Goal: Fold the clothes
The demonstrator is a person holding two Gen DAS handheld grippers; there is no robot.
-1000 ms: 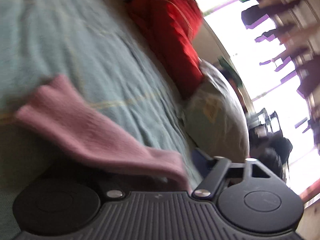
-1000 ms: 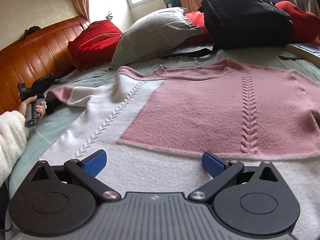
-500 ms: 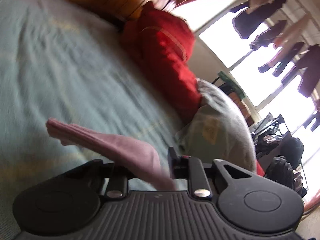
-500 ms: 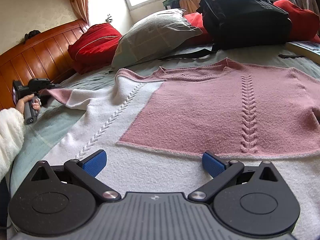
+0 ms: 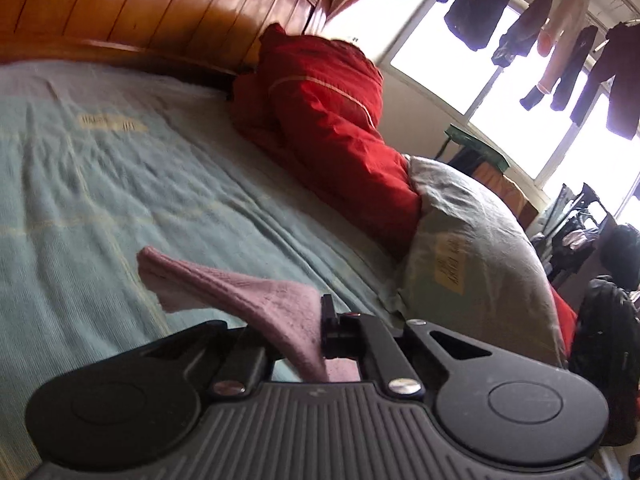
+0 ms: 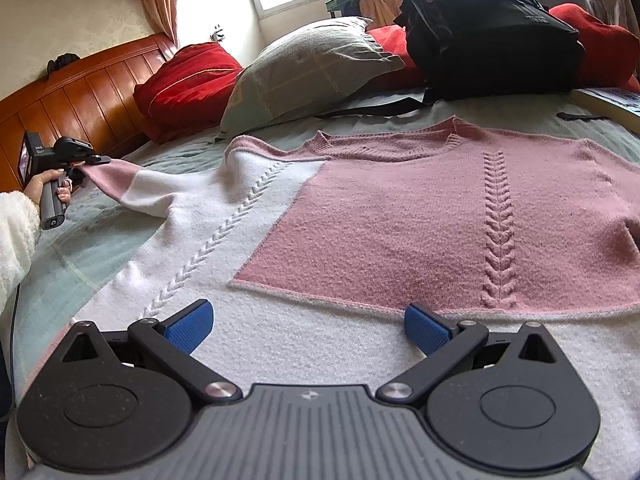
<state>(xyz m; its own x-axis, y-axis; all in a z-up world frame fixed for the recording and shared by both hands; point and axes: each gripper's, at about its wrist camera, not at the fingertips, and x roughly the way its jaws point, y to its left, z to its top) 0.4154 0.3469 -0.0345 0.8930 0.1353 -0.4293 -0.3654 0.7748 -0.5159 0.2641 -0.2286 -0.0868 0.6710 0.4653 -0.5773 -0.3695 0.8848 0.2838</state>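
A pink and white knitted sweater lies spread flat on the bed, neckline toward the pillows. Its left sleeve stretches out to the far left, lifted off the bedspread. My left gripper is shut on the pink sleeve cuff, which sticks out past the fingers; in the right wrist view the left gripper is held by a hand in a white fuzzy sleeve. My right gripper hovers open over the sweater's white lower hem, with nothing between its blue pads.
A pale green bedspread covers the bed. A wooden headboard, red pillows and a grey pillow lie at the far side. A black backpack and a book rest beyond the sweater.
The left gripper closed on the sleeve cuff and pulled it outward and up toward the headboard, stretching the sleeve. The right gripper stayed still and open.
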